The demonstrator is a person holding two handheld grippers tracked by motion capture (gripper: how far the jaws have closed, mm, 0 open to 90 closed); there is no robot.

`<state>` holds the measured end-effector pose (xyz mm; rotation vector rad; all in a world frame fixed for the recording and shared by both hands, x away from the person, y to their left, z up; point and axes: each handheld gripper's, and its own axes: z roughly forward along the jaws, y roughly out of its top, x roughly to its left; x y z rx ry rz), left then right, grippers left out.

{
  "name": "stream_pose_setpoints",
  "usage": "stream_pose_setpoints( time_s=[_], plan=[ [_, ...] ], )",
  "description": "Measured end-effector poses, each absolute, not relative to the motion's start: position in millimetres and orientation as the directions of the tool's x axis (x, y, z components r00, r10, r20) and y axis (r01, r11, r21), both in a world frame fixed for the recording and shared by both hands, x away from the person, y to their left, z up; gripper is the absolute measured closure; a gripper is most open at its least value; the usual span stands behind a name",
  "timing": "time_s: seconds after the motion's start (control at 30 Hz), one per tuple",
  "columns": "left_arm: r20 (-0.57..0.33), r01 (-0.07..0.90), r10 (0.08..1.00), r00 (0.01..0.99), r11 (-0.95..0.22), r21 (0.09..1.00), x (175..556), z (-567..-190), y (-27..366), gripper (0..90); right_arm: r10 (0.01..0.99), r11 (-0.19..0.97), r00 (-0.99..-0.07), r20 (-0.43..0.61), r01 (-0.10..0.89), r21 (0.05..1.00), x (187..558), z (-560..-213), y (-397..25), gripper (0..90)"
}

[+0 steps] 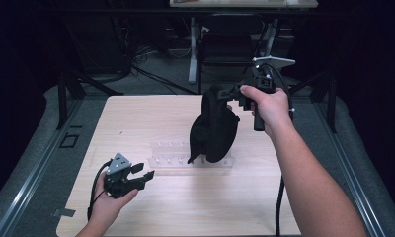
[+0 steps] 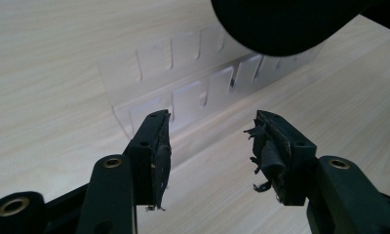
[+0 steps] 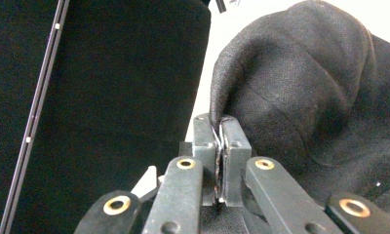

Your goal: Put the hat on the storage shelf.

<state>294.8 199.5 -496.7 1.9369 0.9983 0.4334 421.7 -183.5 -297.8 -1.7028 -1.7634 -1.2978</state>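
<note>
1. Two grippers are in use over a pale wooden table (image 1: 185, 207), each held in one of the person's hands.
2. Right gripper (image 1: 237, 95): it is raised above the far right part of the table, jaws pressed together on a fold of a black cloth hat (image 1: 213, 126).
3. In the right gripper view the right gripper (image 3: 221, 127) shows a thin edge of the black cloth hat (image 3: 300, 97) pinched between its two jaws, with the bulk of the fabric bulging up and to the right of the jaw tips.
4. From that pinch the hat hangs down below the right gripper, clear of the tabletop as far as the high view tells; its lower end droops over a clear plastic rack (image 1: 168, 159) lying flat on the table.
5. Whether the hat's lowest tip touches the rack cannot be told.
6. Left gripper (image 1: 142, 173): it is held low over the near left part of the table, jaws spread apart with nothing between them.
7. In the left gripper view the left gripper (image 2: 210, 126) has frayed black padding on the inner faces of both jaws.
8. Just ahead of the left gripper's tips lies the clear plastic rack (image 2: 183, 92), with two rows of slotted tabs.
9. Beyond the rack, above and right of the left jaws, the rounded bottom of the black cloth hat (image 2: 281, 24) hangs.
10. The two grippers are well apart, the hat and rack between them.
</note>
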Motion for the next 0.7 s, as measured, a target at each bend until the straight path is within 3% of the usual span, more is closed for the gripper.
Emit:
stream_pose_setpoints(
  time_s=[0.47,0.7],
  plan=[
    [-0.004,0.386,0.695,0.719,-0.394,0.834,306,-479,134,48.5,0.577,-0.136,-0.215,0.788,0.926,0.352,425,-302,-173,87.9],
    [0.011,0.367,0.680,0.733,-0.409,0.835,312,-475,115,54.8,0.560,-0.135,-0.217,0.799,0.928,0.347,425,-305,-170,87.6]
  ],
)
